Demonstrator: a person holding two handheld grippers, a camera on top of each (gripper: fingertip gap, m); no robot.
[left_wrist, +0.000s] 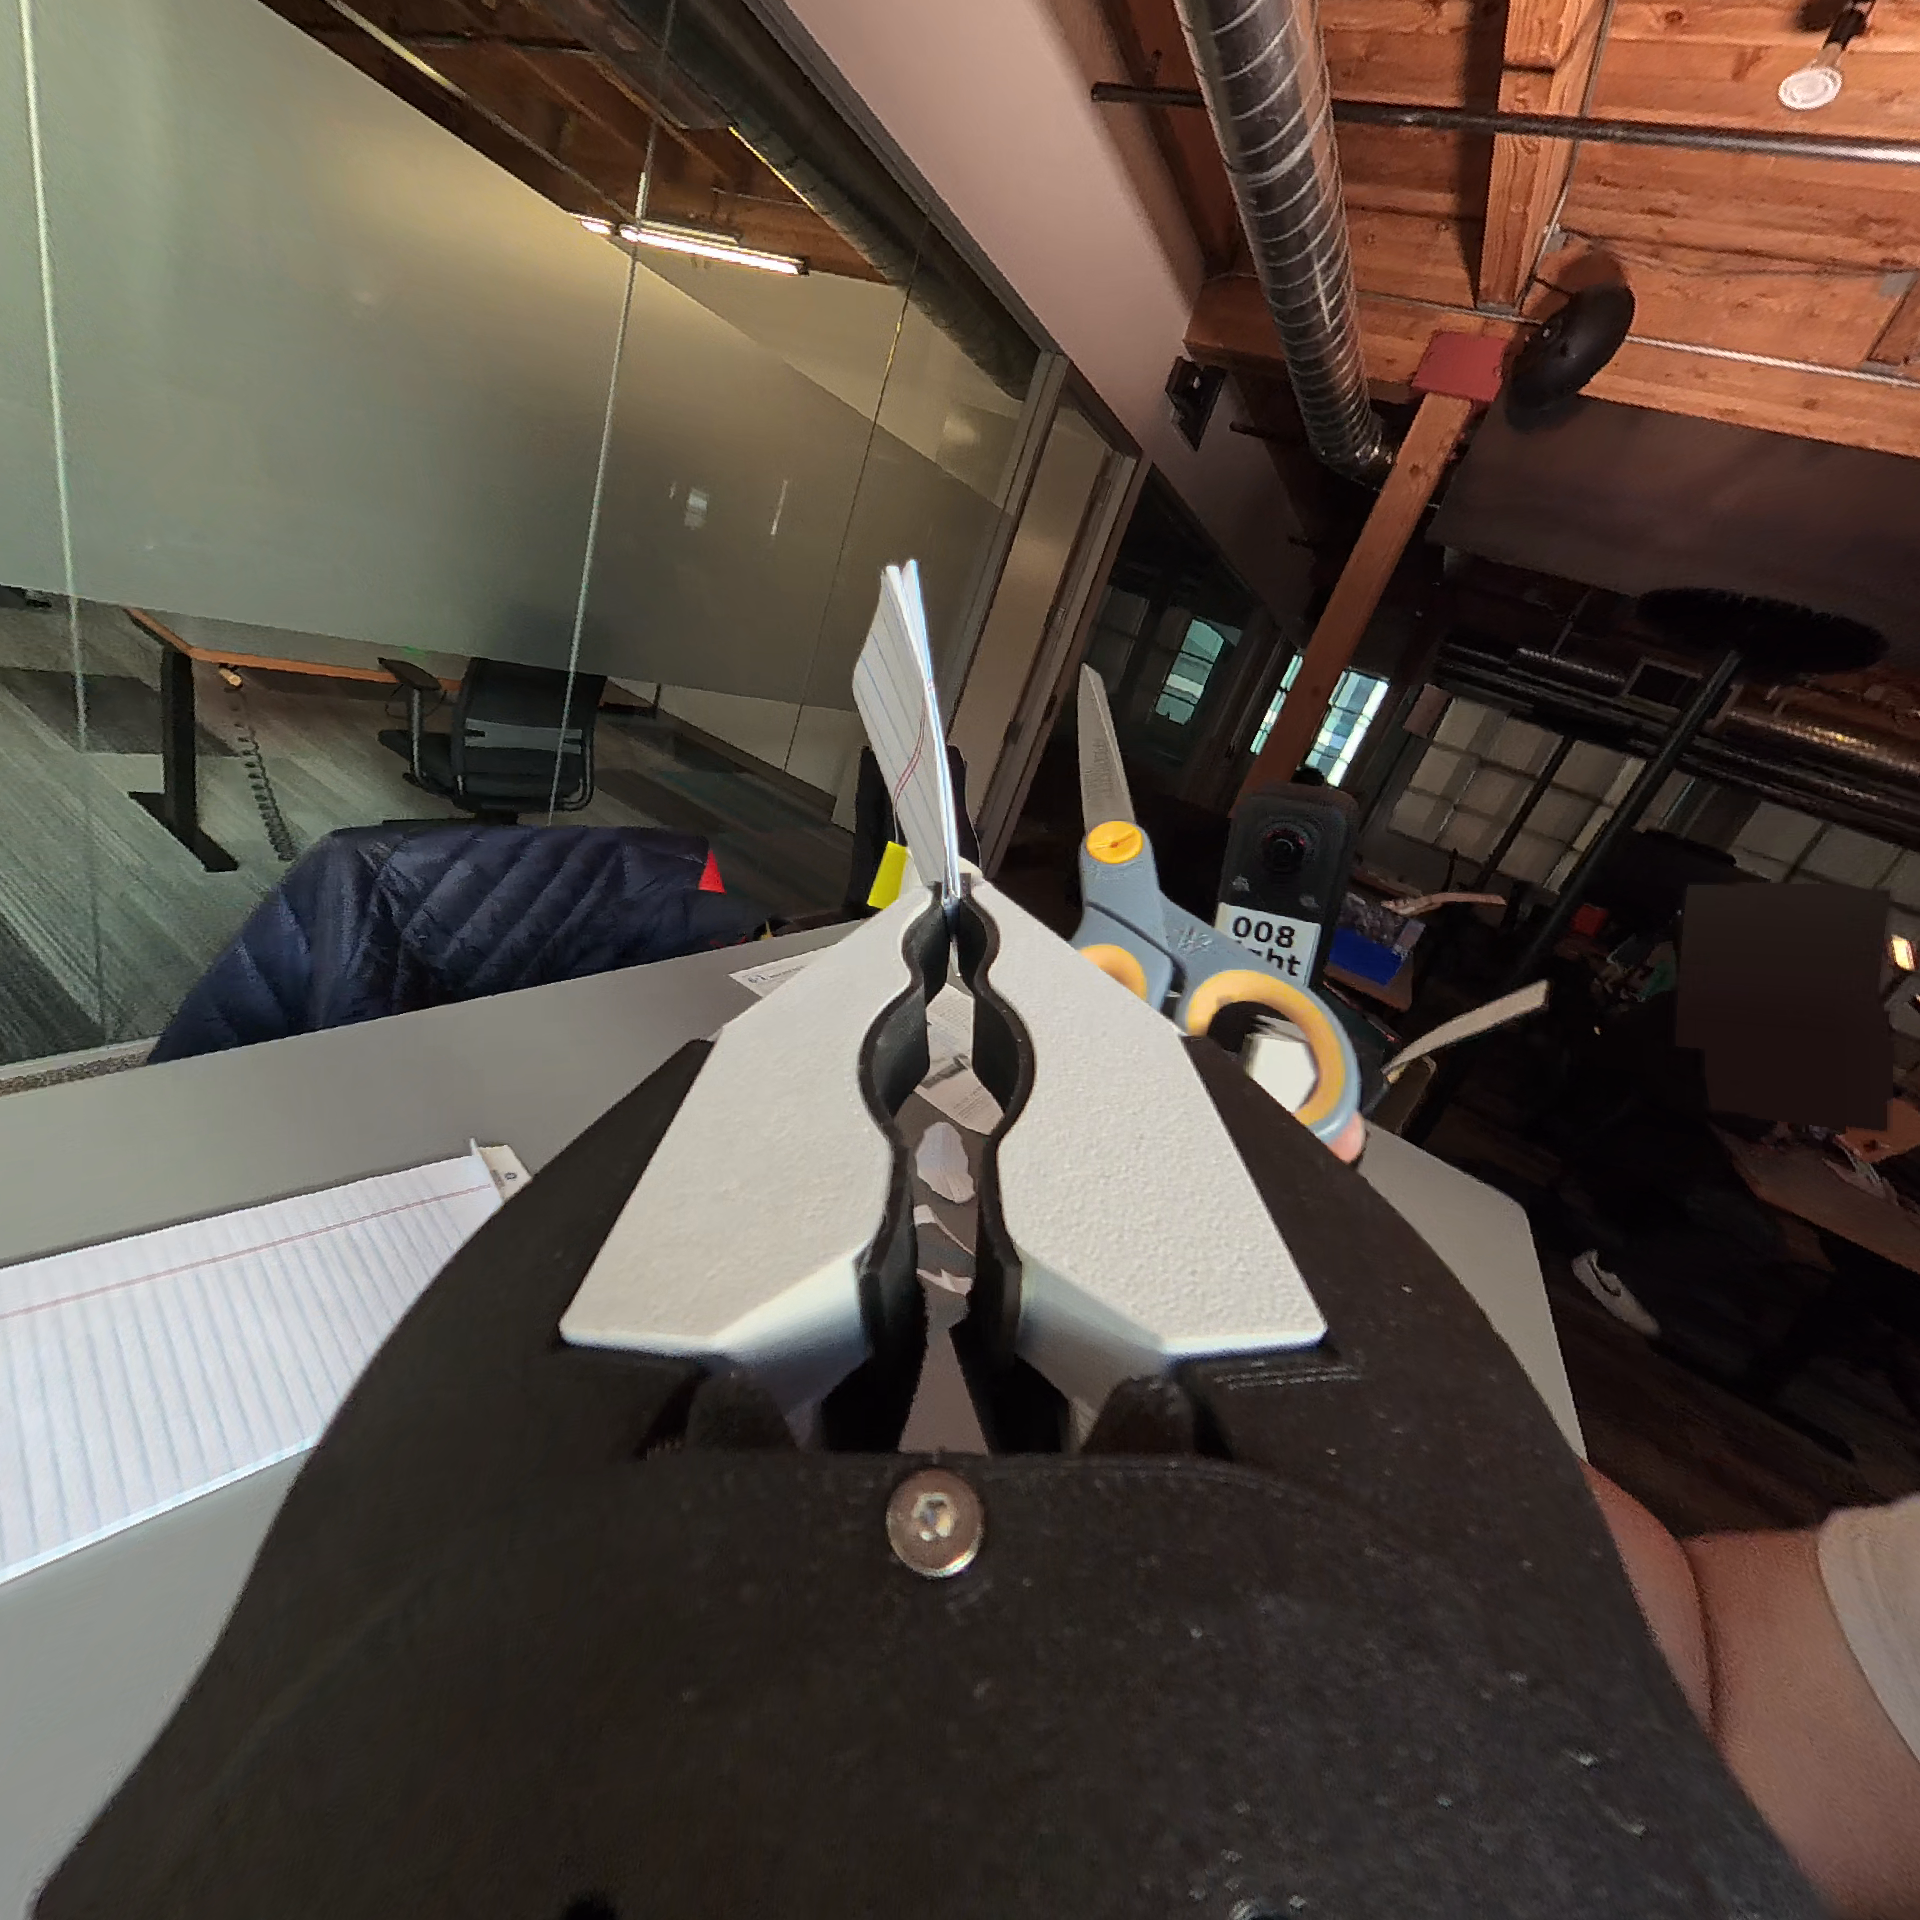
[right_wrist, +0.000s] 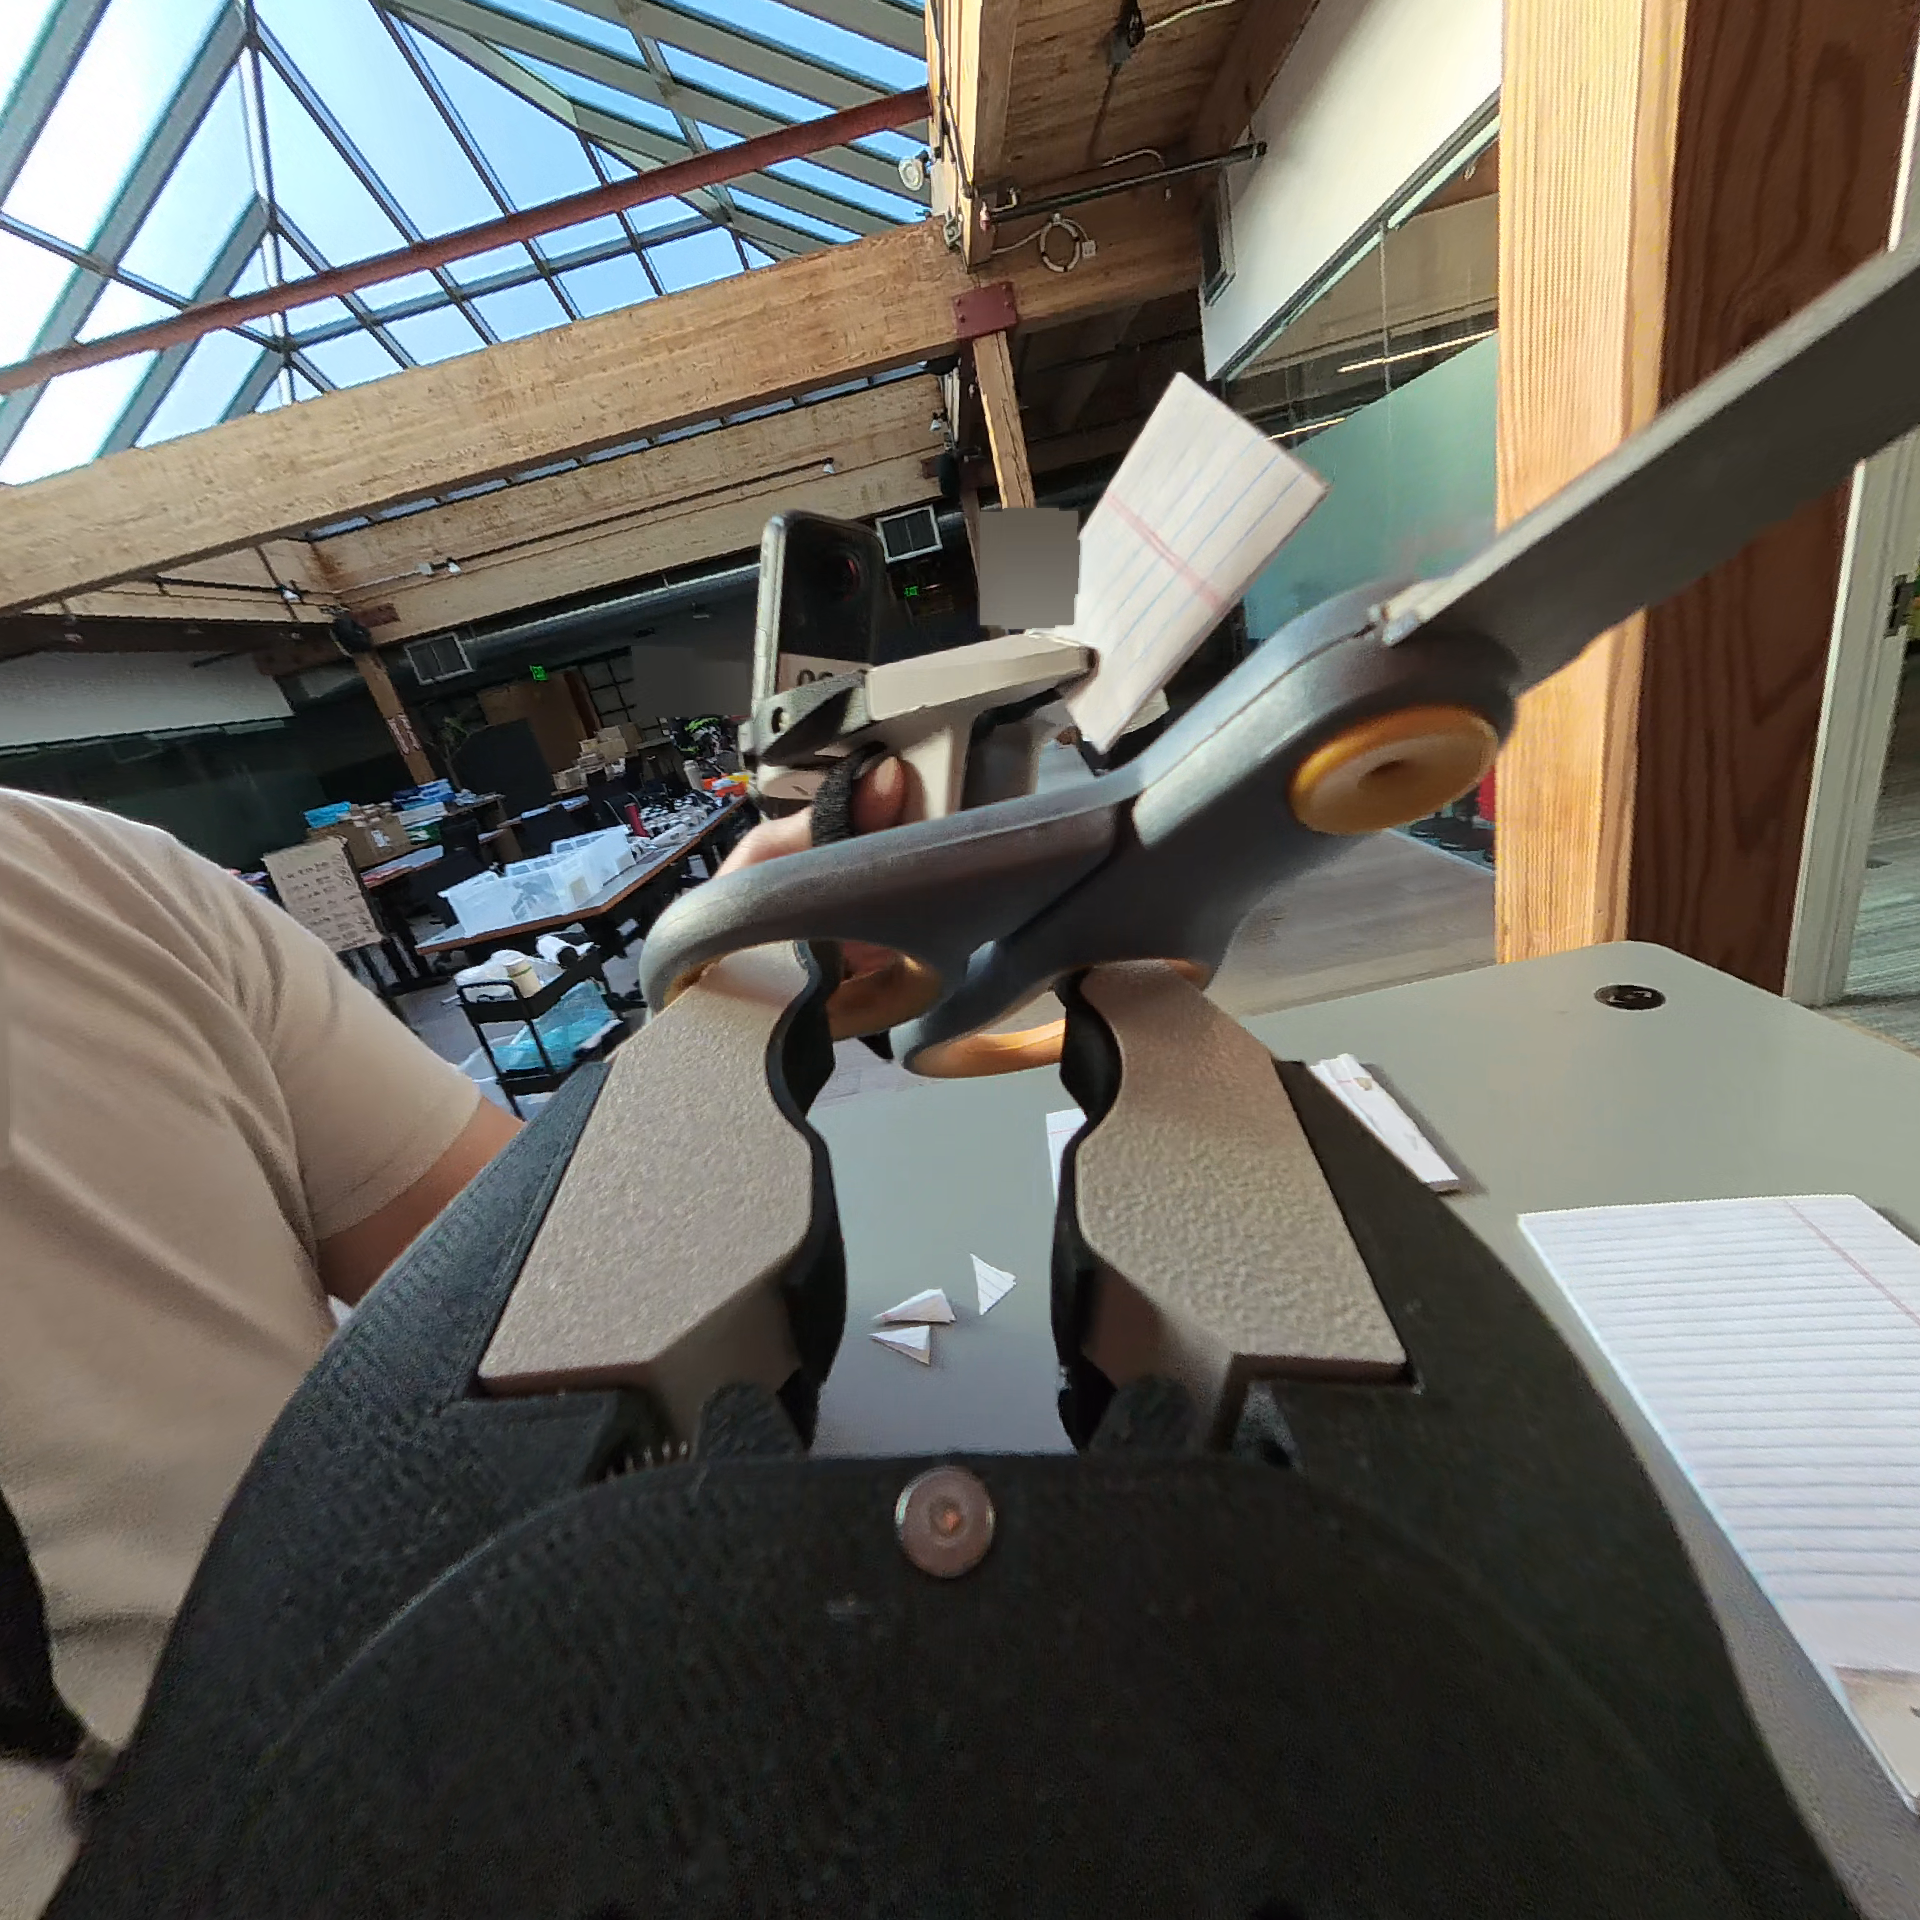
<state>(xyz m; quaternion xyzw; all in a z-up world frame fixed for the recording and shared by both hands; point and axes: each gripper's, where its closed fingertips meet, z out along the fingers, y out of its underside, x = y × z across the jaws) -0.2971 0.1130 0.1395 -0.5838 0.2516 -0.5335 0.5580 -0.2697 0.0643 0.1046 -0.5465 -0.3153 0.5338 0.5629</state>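
Note:
My left gripper is shut on a folded white lined card that stands up from its fingertips, raised above the grey table. My right gripper holds grey scissors with orange-lined handles, its fingers in the handle loops. The blades look closed and point up and to the right. In the right wrist view the left gripper holds the card just behind the scissors' pivot. In the left wrist view the scissors are to the right of the card, apart from it.
Three small paper triangles lie on the table. A lined pad lies at the right, with a small stack of cards beyond it. A dark jacket hangs past the table's far edge. A person's sleeve is at the left. The grippers' ends are close to 7 cm from one another.

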